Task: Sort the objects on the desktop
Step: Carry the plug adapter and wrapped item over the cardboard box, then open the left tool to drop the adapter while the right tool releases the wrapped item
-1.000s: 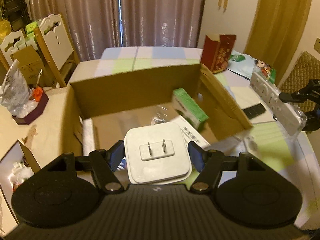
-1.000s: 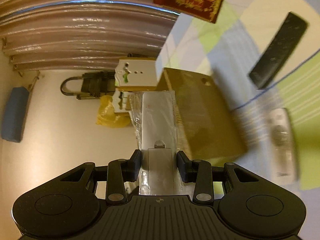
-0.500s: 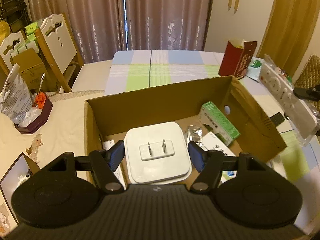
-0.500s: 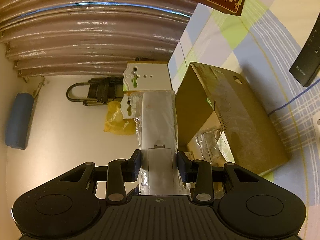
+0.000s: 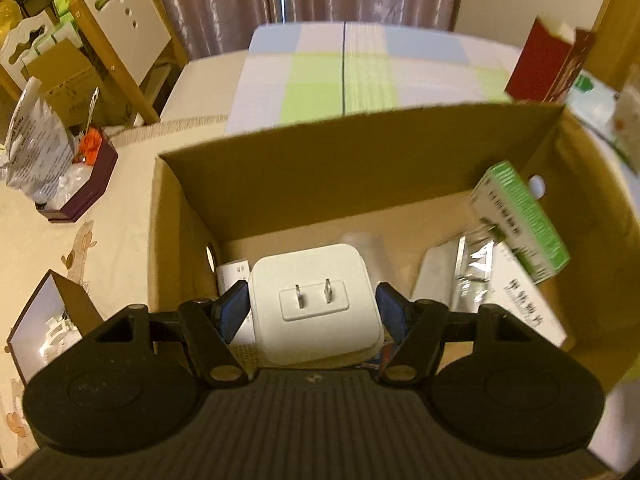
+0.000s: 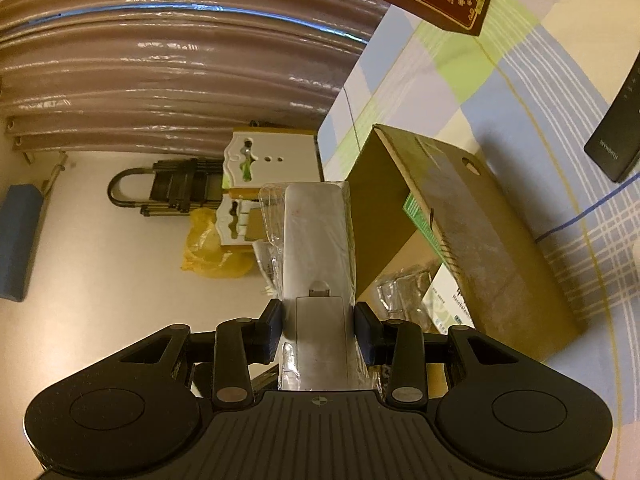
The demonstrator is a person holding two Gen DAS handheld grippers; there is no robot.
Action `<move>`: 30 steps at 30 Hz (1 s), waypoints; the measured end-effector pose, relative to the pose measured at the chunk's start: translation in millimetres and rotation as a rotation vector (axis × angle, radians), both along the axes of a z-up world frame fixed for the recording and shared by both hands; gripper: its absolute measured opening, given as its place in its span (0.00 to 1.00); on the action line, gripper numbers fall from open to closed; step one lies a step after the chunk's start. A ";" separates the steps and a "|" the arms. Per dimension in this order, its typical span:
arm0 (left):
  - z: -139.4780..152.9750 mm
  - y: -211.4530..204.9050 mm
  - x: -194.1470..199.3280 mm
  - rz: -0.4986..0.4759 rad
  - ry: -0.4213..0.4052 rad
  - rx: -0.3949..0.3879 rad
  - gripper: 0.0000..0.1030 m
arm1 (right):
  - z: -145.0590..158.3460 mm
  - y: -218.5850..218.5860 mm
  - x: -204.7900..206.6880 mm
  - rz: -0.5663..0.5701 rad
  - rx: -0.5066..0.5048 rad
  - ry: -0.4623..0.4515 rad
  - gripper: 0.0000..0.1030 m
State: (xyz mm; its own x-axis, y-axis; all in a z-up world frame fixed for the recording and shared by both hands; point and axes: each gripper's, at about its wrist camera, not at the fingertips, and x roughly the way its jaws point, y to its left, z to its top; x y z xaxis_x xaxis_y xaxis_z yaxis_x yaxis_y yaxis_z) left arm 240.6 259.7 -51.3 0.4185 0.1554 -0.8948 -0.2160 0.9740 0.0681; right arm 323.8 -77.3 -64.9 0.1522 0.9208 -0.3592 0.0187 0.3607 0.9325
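My left gripper (image 5: 312, 310) is shut on a white square plug adapter (image 5: 314, 302), its two prongs facing the camera, held over the open cardboard box (image 5: 360, 148). Inside the box lie a green-and-white carton (image 5: 520, 222), a foil sachet (image 5: 476, 272) and white packets (image 5: 524, 304). My right gripper (image 6: 316, 326) is shut on a white remote in a clear plastic wrap (image 6: 316, 248), held sideways beside the same cardboard box (image 6: 472, 240), whose green carton (image 6: 416, 216) shows inside.
A red gift bag (image 5: 548, 64) stands behind the box on the checked tablecloth (image 5: 344, 68). A dark tray of clutter (image 5: 76, 184) and a small open box (image 5: 44, 320) sit at left. A black remote (image 6: 616, 136) lies on the cloth. Chairs (image 5: 120, 28) stand beyond.
The left gripper has moved over the box and tipped downward with the adapter, so the box interior fills the view. The right gripper drifted sideways with the remote, the box now nearer.
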 end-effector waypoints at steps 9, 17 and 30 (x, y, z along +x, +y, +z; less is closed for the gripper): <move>-13.1 -6.8 13.8 -0.034 0.034 0.129 0.64 | 8.4 11.0 1.6 0.008 -0.085 -0.054 0.36; -6.2 -2.8 8.8 -0.038 0.001 0.106 0.69 | 13.3 31.4 -1.7 0.035 -0.196 -0.116 0.36; 15.8 1.6 4.2 -0.066 -0.058 0.066 0.73 | 18.9 96.5 -22.7 0.186 -0.552 -0.292 0.36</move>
